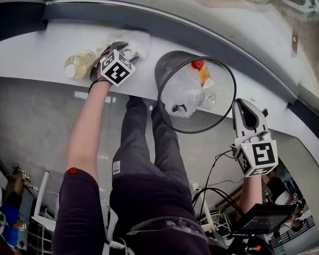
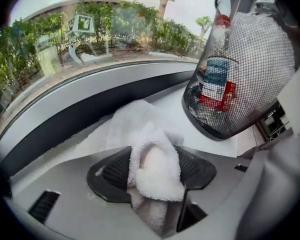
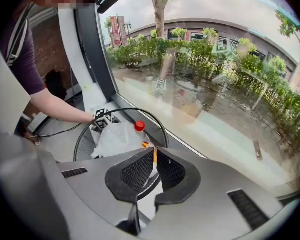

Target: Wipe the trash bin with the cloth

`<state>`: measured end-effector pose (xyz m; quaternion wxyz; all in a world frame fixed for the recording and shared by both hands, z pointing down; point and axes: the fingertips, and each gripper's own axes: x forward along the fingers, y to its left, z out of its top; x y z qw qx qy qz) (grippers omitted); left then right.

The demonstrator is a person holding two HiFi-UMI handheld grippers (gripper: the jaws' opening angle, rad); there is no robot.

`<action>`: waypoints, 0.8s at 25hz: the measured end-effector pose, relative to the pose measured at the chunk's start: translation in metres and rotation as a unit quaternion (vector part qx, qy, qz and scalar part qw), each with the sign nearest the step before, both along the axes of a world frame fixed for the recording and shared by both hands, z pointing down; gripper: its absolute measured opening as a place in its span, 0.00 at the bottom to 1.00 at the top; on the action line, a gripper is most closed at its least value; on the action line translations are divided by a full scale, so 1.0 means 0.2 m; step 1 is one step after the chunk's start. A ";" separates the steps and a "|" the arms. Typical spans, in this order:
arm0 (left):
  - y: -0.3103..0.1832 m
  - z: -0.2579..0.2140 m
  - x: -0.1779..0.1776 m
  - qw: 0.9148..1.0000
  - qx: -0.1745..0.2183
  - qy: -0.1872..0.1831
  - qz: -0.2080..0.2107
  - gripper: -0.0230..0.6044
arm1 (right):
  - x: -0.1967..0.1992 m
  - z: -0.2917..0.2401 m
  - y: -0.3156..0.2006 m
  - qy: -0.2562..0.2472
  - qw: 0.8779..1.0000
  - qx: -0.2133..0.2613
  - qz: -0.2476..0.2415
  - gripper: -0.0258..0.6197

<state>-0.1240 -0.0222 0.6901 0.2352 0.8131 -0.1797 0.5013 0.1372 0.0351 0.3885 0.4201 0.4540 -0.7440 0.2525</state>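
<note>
Since left gripper (image 2: 155, 160) jaws clamp just a cloth (image 2: 140, 120) fold, upper left, and right gripper (image 1: 238, 105) jaws sit together beside the bin (image 1: 167, 70), cloth may slip, bin tip.

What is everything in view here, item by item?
trash bin: one, black mesh, on the ledge.
plastic bag: one, clear, inside the bin.
red-capped bottle: one, inside the bin.
cloth: one, white, on the ledge left of the bin.
drink bottle: one, yellowish, left of the cloth.
ledge: one, white, along the window.
left tool: one, grey, closed on the cloth.
right tool: one, grey, shut, empty, by the bin's rim.
legs: two, dark trousers, below the ledge.
</note>
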 end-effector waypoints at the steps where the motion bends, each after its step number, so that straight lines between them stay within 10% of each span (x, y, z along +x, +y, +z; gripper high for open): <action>1: 0.00 -0.01 0.01 1.000 -0.004 0.001 0.000 0.40 | 0.01 0.01 -0.02 0.011 1.000 -0.001 -0.004 0.04; 7: -0.04 -0.30 0.06 0.995 0.016 0.097 -0.032 0.20 | 0.05 0.15 -0.07 0.084 0.994 -0.037 -0.061 0.11; 13: -0.11 -0.94 0.13 0.950 0.073 0.284 -0.109 0.19 | 0.11 0.23 -0.10 0.024 0.995 -0.097 0.015 0.11; 20: -0.09 -1.14 0.28 0.921 0.083 0.362 -0.119 0.20 | 0.13 0.26 -0.12 -0.041 0.986 -0.123 0.105 0.10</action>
